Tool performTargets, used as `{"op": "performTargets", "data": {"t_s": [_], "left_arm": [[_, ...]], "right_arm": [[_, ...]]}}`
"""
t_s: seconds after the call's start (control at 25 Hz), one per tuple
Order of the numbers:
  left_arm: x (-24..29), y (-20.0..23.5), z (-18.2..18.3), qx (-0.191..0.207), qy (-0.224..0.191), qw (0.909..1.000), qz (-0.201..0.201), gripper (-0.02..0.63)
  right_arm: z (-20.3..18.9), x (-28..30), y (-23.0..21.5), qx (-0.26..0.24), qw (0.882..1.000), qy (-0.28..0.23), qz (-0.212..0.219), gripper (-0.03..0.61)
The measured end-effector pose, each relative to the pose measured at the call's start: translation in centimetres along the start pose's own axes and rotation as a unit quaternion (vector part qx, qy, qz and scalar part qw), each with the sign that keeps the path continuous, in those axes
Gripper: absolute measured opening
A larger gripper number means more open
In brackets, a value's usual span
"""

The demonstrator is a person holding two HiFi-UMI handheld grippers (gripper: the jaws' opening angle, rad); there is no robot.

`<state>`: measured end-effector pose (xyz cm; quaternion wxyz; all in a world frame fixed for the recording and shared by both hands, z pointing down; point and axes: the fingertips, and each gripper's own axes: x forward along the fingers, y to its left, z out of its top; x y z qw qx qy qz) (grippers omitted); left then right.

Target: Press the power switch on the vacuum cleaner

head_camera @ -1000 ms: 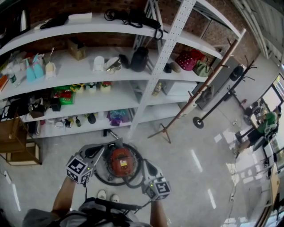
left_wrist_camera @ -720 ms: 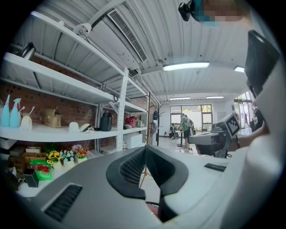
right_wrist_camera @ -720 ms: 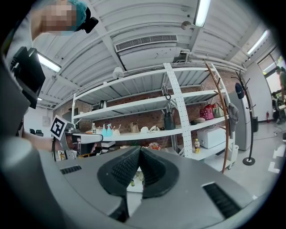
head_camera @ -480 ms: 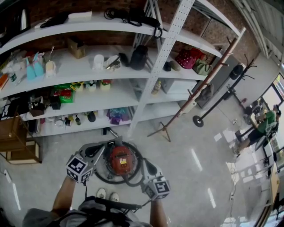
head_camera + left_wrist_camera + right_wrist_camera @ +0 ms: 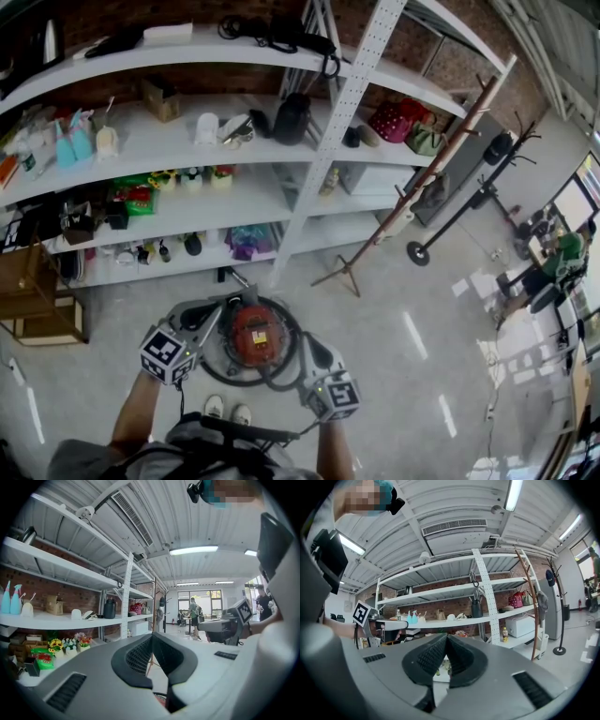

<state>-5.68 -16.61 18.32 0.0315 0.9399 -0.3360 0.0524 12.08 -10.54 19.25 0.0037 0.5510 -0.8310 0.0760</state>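
Between the fingers [image 5: 133, 658] of the left gripper [image 5: 152, 635] nothing is held: the two dark ribbed pads are pressed together at their tips, pointing level toward the white shelving [image 5: 56, 619] and a bright window far off. Those of the right gripper [image 5: 446, 637] are likewise closed tip to tip and empty, aimed at the same shelves, and each gripper view catches the other tool off to one side. Seen from the head view, both are held low in front of the person, the left gripper at the upper-left edge of the vacuum cleaner [image 5: 255, 336] and the right gripper at its lower right, so the machine lies between them; whether either touches it cannot be told from above. The vacuum cleaner is a round red canister with a black hose [image 5: 239, 380] looped around it, standing on the pale glossy floor [image 5: 394, 356] just ahead of the person's white shoes [image 5: 228, 411]. Its power switch is too small to pick out. Beyond it the shelving carries teal spray bottles [image 5: 66, 150], a black jug [image 5: 292, 122], a red bag [image 5: 394, 124] and small pots of flowers [image 5: 192, 180], with a brick wall [image 5: 234, 84] behind. A wooden coat stand [image 5: 422, 175] tilts across the right end of the shelves, and a black stand [image 5: 469, 203] rises farther right.
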Motion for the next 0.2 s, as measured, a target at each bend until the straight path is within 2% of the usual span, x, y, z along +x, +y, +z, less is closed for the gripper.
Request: {"op": "performTargets", "data": {"t_s": [0.2], "left_arm": [[-0.13, -0.61, -0.07, 0.002, -0.001, 1.0, -0.001, 0.009]], "right_arm": [[-0.1, -0.58, -0.11, 0.0, 1.0, -0.002, -0.001, 0.008]]}}
